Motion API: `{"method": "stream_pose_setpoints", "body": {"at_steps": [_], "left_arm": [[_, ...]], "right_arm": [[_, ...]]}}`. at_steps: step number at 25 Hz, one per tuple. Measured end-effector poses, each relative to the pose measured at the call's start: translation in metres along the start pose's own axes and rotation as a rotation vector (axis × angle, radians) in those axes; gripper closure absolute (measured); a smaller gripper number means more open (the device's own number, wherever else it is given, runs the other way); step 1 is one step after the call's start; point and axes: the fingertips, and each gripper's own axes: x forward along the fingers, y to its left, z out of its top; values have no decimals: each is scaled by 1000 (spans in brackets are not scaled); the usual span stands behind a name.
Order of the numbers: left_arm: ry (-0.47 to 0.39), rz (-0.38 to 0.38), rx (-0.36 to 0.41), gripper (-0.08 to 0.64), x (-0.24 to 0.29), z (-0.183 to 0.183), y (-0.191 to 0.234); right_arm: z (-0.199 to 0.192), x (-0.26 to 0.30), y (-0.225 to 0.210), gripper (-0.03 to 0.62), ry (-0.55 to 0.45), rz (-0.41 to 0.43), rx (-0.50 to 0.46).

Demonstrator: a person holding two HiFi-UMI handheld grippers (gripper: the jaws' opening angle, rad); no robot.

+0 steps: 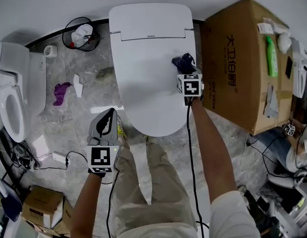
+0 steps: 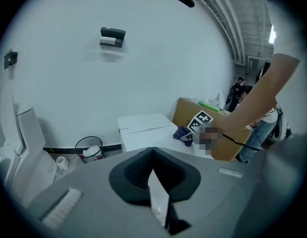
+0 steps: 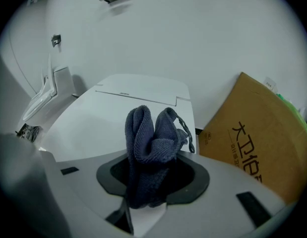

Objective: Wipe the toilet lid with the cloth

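Right gripper (image 1: 187, 71), fingers clamping the dark blue cloth (image 3: 152, 145), at the toilet lid's (image 1: 143, 78) right edge; left gripper (image 1: 106, 119), fingers together, empty, off its front-left edge.

Head view overhead; gripper views face toilet lid (image 1: 143, 68).

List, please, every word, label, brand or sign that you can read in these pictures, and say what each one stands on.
"大卫": black print on the side of the cardboard box; the characters after it are not clear enough to quote.
Small dark mark at the back of the toilet: too small to read.
Label on the green bottle on top of the box: too small to read.
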Motion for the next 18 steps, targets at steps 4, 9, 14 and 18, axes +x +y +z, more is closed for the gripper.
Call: {"method": "stream_pose_setpoints", "body": {"at_steps": [4, 9, 14, 18], "left_arm": [[1, -5, 5, 558, 2, 1, -5], [11, -13, 13, 558, 8, 2, -15], [5, -30, 12, 558, 13, 4, -28], [10, -34, 9, 558, 16, 2, -33]], "right_arm": [[-8, -2, -14, 437, 10, -15, 7], [-16, -6, -30, 437, 8, -32, 38], [-19, -7, -36, 437, -6, -32, 33], [-21, -7, -39, 437, -3, -29, 25]]}}
